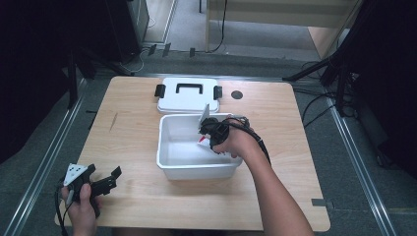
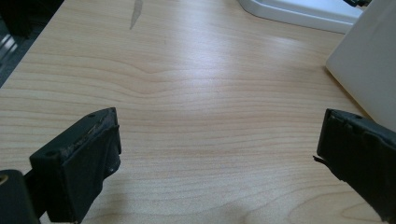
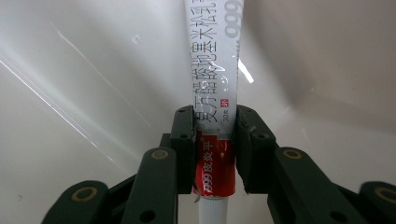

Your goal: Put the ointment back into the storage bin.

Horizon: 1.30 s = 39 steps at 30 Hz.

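The right gripper [image 3: 215, 154] clamps a tube [image 3: 215, 93] inside the white bin [image 1: 196, 169]. The left gripper [image 2: 217, 154] rests wide open on the table [image 2: 187, 70]. Step in hand appears to be placing or retrieving; next, either release or lift clear.

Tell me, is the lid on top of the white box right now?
No, the lid lies flat on the table behind the open white box, while the right gripper reaches inside it.
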Each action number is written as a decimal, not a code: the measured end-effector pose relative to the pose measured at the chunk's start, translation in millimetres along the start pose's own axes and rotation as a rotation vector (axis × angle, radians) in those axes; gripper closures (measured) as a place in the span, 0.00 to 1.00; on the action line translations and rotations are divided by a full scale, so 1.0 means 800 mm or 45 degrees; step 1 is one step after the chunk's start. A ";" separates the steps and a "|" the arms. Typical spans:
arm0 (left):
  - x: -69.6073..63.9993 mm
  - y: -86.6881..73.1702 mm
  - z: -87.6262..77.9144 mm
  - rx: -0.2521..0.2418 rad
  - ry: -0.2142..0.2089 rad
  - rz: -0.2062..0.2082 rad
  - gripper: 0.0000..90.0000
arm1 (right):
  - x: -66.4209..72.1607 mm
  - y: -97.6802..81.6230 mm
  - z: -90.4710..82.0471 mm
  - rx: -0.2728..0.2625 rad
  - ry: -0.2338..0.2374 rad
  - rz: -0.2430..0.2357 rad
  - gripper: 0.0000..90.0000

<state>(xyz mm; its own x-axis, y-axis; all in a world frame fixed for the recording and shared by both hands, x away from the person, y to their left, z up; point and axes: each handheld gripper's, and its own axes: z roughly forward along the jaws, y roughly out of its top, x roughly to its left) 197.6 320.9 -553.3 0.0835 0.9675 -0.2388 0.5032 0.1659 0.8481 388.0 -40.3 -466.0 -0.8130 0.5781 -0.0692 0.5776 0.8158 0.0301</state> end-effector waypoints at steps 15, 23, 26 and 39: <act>0.000 0.000 0.000 0.001 -0.001 -0.001 0.00 | 0.001 -0.001 -0.001 -0.025 -0.016 -0.025 0.77; 0.000 0.000 0.000 0.002 -0.001 -0.001 0.00 | 0.003 -0.001 -0.008 -0.073 -0.023 -0.060 0.50; 0.000 0.000 0.000 0.001 -0.001 -0.002 0.00 | 0.003 -0.003 -0.016 -0.107 -0.007 -0.082 0.35; 0.000 0.000 0.000 0.001 -0.001 -0.001 0.00 | -0.003 -0.023 -0.071 -0.210 0.044 -0.001 0.06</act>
<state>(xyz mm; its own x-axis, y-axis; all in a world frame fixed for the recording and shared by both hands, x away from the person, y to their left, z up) 197.7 321.0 -553.4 0.0840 0.9672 -0.2399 0.5042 0.1664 0.8474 375.3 -56.3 -410.2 -0.8169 0.5757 -0.0350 0.5596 0.8059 0.1934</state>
